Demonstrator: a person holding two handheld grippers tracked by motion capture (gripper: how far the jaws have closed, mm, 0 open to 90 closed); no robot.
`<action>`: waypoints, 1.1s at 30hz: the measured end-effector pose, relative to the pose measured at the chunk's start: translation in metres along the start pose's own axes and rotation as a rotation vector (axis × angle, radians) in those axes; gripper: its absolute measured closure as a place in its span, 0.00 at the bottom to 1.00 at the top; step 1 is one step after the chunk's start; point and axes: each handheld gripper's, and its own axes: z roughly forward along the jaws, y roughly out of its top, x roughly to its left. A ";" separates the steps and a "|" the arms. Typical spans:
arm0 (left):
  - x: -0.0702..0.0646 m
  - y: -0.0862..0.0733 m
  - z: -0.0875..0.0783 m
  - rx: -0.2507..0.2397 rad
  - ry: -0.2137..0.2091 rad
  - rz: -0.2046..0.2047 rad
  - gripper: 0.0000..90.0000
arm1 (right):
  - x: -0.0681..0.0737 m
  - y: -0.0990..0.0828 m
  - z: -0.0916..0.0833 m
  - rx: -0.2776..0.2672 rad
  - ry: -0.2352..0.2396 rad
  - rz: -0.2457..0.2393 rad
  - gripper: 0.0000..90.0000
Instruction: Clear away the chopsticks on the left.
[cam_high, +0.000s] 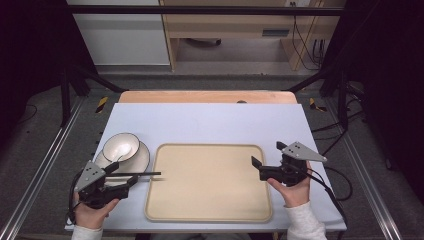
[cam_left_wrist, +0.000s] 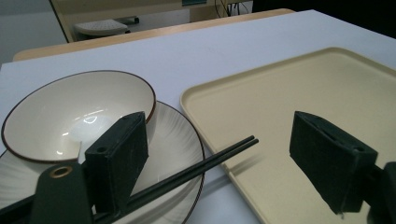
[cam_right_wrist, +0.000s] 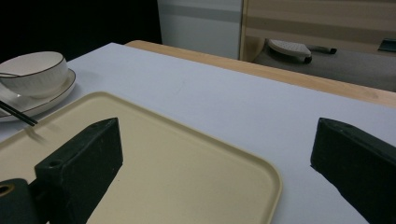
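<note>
Left gripper (cam_high: 131, 181), near edge of table, left of the tray. Jaws stand wide apart, nothing between the pads. In the left gripper view the gripper (cam_left_wrist: 233, 163) looks out over the chopsticks (cam_left_wrist: 205, 162), which run beside its left-hand jaw and reach on into the gap; no pad presses on them.

Chopsticks (cam_high: 134, 174): a black pair lying close together, side by side. Long axis runs roughly left to right across the table in the high view. Near ends rest on the plate (cam_high: 142, 159); far tips overhang the left rim of the tray (cam_high: 209, 183) and cast a thin shadow on it. They lie just ahead of the left gripper, touching or almost touching its jaw; I cannot tell which.

Right gripper (cam_high: 256, 168), near right, held over the right part of the tray. Jaws wide apart, empty; in the right gripper view the gripper (cam_right_wrist: 215, 168) looks across bare tray toward the chopstick tips (cam_right_wrist: 18, 114) at far left. Well apart from them.

Judgement: left hand is far the nearer. The sticks lie nearly along its pointing line instead of across the gap, so a clean pinch probably calls for turning the wrist so the pads meet them crosswise.

Farther back, on the plate: bowl (cam_high: 120, 146), white with a dark rim, upright, a spoon (cam_high: 120, 151) resting in it.

Beyond: bare pale table (cam_high: 210, 120).
</note>
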 end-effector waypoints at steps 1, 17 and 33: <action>0.001 -0.002 -0.001 0.005 -0.001 0.001 0.21 | 0.000 0.000 0.000 0.001 0.000 -0.001 0.03; 0.012 -0.029 -0.004 0.091 0.034 -0.008 0.21 | 0.003 -0.001 0.005 0.024 0.008 -0.009 0.03; 0.035 -0.037 0.018 0.169 0.087 0.021 0.27 | 0.003 -0.002 0.008 0.033 0.008 -0.013 0.03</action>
